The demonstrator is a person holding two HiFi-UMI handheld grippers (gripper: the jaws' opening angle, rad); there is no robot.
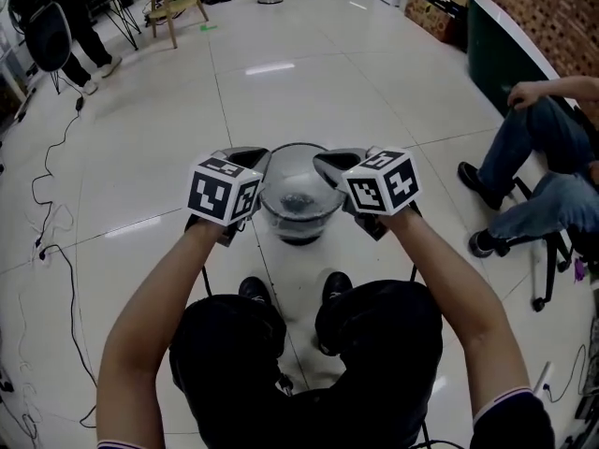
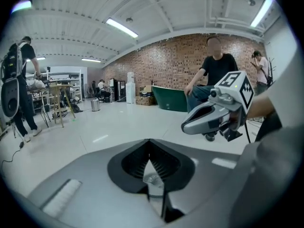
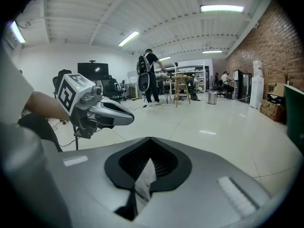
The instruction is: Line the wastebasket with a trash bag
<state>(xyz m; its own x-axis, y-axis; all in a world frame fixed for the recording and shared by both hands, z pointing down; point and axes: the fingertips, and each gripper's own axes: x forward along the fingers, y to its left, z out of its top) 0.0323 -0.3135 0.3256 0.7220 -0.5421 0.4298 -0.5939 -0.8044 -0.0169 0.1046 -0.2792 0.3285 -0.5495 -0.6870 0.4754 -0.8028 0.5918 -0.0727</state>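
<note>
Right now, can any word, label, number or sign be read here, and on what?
None can be read.
The cube on the left gripper and the cube on the right gripper carry only black-and-white square markers, no letters.
Any print on the cardboard boxes by the brick wall: too small to read.

My left gripper [image 2: 149, 144] and right gripper [image 3: 150, 141] have smooth matt grey plastic shells and black ribbed pads [image 2: 129, 165]. The bag [image 2: 155, 180] between them is thin, clear, crinkled glossy film. The floor [image 1: 281, 64] is glossy white tile, the wall [image 2: 175, 61] rough brick.
</note>
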